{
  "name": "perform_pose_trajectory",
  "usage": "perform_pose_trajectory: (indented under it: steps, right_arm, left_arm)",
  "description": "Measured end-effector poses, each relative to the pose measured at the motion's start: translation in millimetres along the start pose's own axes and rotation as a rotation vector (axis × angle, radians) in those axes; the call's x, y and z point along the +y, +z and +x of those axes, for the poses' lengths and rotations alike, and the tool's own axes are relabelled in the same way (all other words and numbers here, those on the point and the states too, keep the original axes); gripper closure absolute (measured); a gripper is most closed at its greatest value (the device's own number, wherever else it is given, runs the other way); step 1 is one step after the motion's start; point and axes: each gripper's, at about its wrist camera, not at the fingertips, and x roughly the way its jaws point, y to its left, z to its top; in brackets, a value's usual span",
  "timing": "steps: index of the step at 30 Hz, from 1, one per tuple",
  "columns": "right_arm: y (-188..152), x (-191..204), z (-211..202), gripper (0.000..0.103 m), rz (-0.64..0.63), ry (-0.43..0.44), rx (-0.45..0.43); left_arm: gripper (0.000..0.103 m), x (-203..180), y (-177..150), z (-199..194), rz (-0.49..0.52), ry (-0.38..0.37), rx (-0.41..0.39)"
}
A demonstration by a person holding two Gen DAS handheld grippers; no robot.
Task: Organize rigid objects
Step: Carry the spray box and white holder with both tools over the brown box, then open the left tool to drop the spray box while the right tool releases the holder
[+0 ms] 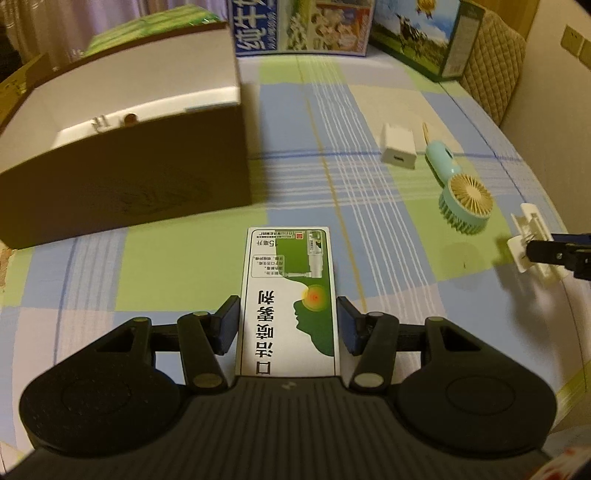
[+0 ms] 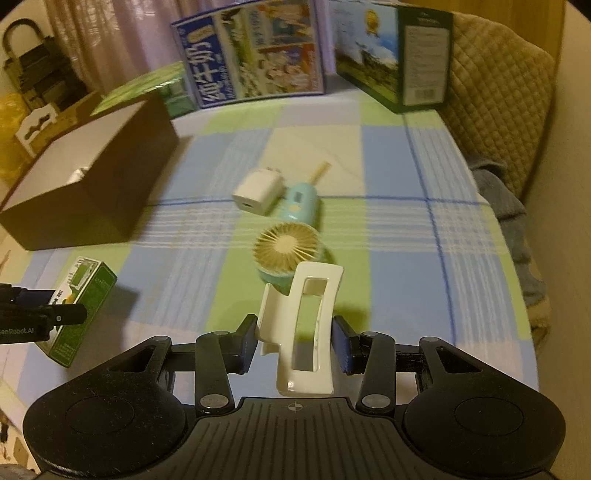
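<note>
My left gripper (image 1: 288, 325) is shut on a white and green medicine box (image 1: 290, 291), held just above the table; the box also shows in the right wrist view (image 2: 83, 299). My right gripper (image 2: 295, 339) is shut on a white hair claw clip (image 2: 306, 325), also seen at the right edge of the left wrist view (image 1: 528, 240). A brown open box with a white inside (image 1: 129, 147) stands at the left, with small items in it; it also shows in the right wrist view (image 2: 92, 184). A white charger (image 1: 400, 146) and a mint handheld fan (image 1: 461, 192) lie on the table.
The table has a checked blue, green and white cloth (image 1: 332, 129). Milk cartons (image 1: 299, 26) and a green carton (image 1: 424, 37) stand along the far edge. A quilted chair back (image 2: 498, 110) is at the right. A green pack (image 2: 147, 88) lies behind the brown box.
</note>
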Motion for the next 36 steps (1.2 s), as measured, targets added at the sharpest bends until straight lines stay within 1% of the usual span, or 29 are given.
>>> perform_pose_trajectory:
  steps: [9, 13, 16, 22, 25, 29, 36]
  right_arm:
    - [28.8, 54.3, -6.6, 0.063, -0.097, 0.122, -0.041]
    - [43.8, 86.9, -8.1, 0.063, -0.145, 0.189, -0.054]
    - [56.2, 112.4, -7.6, 0.063, -0.173, 0.240, -0.067]
    - [83.4, 164.2, 0.6, 0.063, -0.212, 0.326, -0.083]
    - [100.2, 186.5, 7.7, 0.063, -0.214, 0.349, -0.095]
    - [123.0, 214.6, 19.6, 0.063, -0.216, 0.355, -0.114]
    - [159.3, 255.4, 47.5, 0.063, -0.224, 0.329, -0.136]
  left_arm:
    - [0.053, 40.1, 5.1, -56.6, -0.069, 0.033, -0.103]
    - [0.053, 61.6, 11.0, -78.7, -0.092, 0.053, -0.141]
    - [0.053, 77.9, 17.8, -91.0, -0.112, 0.060, -0.162]
    - [0.053, 104.3, 36.6, -105.5, -0.107, 0.070, -0.201]
    - [0.053, 121.4, 50.6, -108.5, -0.099, 0.077, -0.226]
    - [0.053, 146.3, 73.0, -108.1, -0.082, 0.104, -0.254]
    - [0.053, 191.2, 111.0, -93.3, -0.061, 0.139, -0.265]
